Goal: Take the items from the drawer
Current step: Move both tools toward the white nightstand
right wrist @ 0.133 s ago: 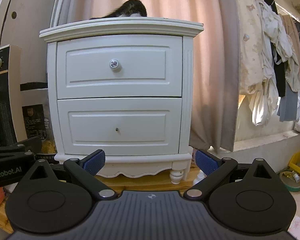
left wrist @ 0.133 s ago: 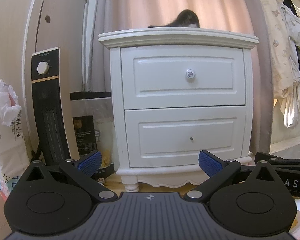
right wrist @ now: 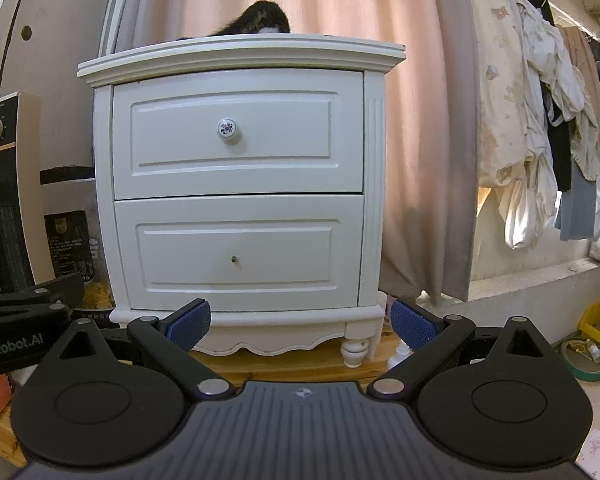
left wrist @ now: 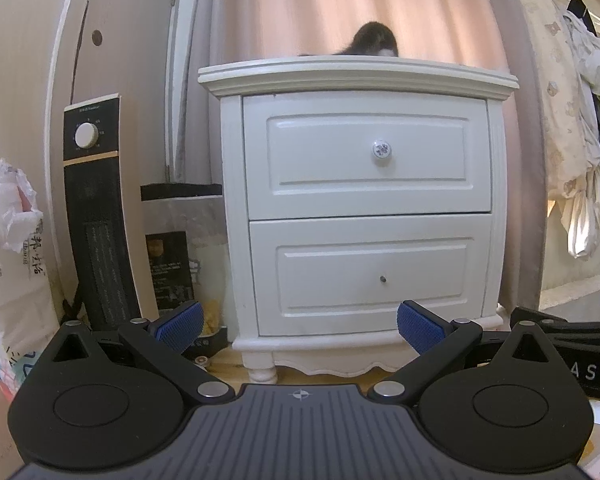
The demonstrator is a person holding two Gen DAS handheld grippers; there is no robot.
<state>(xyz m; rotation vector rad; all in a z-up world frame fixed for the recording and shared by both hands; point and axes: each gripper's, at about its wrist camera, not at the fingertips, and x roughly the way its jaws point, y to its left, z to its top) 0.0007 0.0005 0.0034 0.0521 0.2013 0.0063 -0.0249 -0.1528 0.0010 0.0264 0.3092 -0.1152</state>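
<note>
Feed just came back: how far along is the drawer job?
Nothing done yet: top drawer and lower drawer are both shut. Nothing in hand: left gripper and right gripper are open, short of the nightstand. Left: grasp the knob, pull, take items out.

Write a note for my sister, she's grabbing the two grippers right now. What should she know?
Left gripper: open, holding nothing.
Right gripper: open, holding nothing.
Both face the white nightstand, short of touching it.
Top drawer with its flowered knob is shut; bottom drawer has only a small stud and is shut too.
Done: nothing yet.
Left: open a drawer, probably by the knob, then take the items out.
</note>
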